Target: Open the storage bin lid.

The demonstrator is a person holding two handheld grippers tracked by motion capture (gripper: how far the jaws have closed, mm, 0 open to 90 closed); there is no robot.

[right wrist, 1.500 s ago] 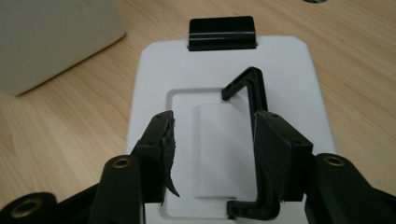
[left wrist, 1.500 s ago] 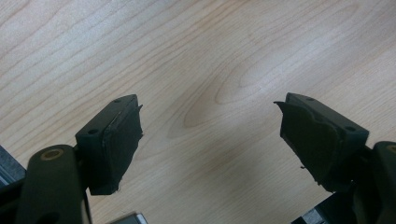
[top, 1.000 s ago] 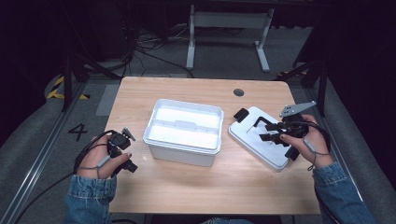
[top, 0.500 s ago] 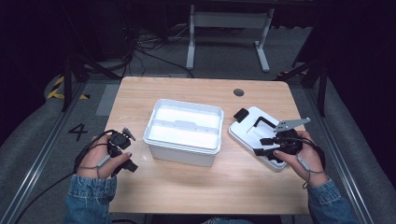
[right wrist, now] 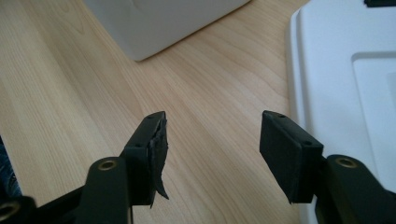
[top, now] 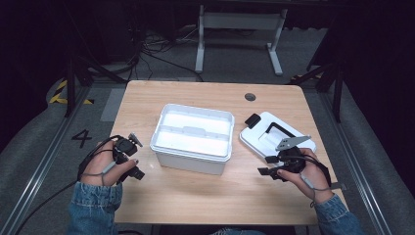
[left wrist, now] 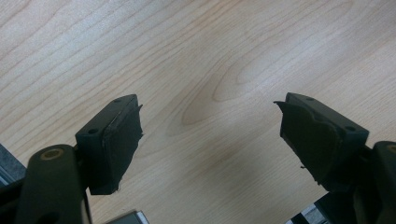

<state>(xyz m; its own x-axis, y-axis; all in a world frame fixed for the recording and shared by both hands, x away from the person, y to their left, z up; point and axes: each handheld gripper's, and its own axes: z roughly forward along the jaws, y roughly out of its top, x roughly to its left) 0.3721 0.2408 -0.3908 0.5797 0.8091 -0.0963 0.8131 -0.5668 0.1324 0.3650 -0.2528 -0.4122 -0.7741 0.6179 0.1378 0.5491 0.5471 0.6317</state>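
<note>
A white open plastic bin (top: 192, 137) stands in the middle of the wooden table (top: 205, 200). Its white lid (top: 274, 134), with black clips and a black handle, lies flat to the right of it. My right gripper (top: 264, 165) is open, low over the wood just in front of the lid's near corner. In the right gripper view the right gripper (right wrist: 215, 123) has bare wood between its jaws, the bin's corner (right wrist: 159, 23) ahead and the lid (right wrist: 345, 70) at the right. My left gripper (top: 133, 166) rests near the table's left front and is open. The left gripper (left wrist: 210, 112) has only wood between its jaws.
A round black cable hole (top: 250, 97) sits in the table's far right part. Behind the table stands a grey metal frame (top: 240, 29) among cables on the floor. A "4" mark (top: 80, 138) is on the floor at the left.
My right gripper has drawn back off the top of the lid toward the table's front edge and now sits lower, beside the lid's near corner. The left gripper has stayed put.
</note>
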